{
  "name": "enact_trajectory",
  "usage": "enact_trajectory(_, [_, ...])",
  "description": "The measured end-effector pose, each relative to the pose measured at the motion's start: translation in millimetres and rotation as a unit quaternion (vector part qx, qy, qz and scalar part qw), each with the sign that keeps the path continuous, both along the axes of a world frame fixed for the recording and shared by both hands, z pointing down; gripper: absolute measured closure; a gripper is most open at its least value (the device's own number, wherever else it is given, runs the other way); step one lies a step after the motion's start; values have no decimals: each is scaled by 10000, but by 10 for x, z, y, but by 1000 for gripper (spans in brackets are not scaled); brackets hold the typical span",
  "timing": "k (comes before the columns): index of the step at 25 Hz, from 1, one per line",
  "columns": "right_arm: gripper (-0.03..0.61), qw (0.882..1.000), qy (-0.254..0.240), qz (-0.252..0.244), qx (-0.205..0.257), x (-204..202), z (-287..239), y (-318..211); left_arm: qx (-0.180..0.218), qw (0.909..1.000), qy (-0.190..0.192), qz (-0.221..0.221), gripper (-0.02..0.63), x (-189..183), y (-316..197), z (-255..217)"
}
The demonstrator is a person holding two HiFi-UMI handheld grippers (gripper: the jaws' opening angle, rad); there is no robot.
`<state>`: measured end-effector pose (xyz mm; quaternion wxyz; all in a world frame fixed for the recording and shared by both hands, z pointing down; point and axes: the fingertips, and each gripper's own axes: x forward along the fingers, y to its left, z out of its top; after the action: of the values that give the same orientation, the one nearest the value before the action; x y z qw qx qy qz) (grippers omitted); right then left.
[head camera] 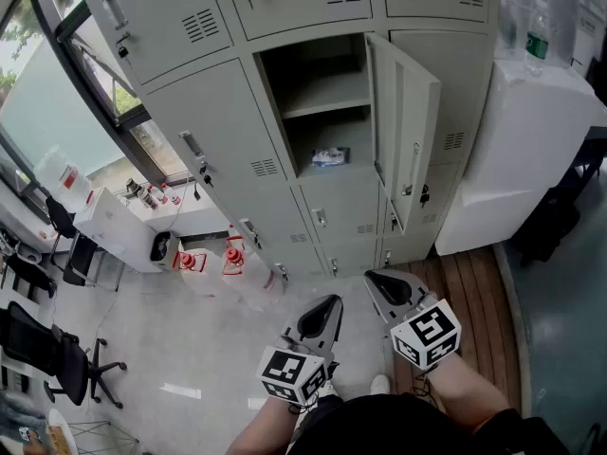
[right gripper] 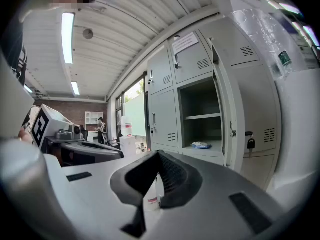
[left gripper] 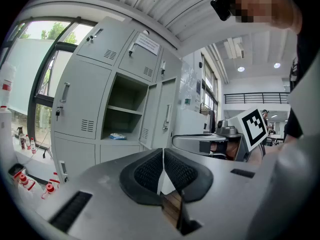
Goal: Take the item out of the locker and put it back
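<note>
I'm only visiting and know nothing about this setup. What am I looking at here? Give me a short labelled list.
Locker: grey metal locker bank, one door swung open
Item: small blue-and-white packet lying on the floor of the open compartment
Left gripper: jaws together, nothing held, well short of the locker
Right gripper: jaws together, nothing held, well short of the locker
Stage: packet inside, untouched

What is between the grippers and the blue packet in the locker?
Nothing stands in the way. The head view shows only bare floor between the left gripper, the right gripper and the open locker holding the packet.
</note>
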<state>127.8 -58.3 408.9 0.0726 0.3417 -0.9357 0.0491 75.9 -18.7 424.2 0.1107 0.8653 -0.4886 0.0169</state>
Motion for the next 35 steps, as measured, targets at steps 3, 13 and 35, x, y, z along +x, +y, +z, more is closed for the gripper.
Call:
enact_trajectory(3, [525,10000,25,-5,4,-9,-3,4,6,10000,-17,9,592,-1,2,-5])
enact_trajectory(13, [525,10000,-28,14,42,-81,-25,-15,3,10000,8,17,592,-71,-1,-43])
enact_trajectory(35, [525,9996,174,242,25,-886,9,-231,142,9997,85,168,591,-926,-128,-85])
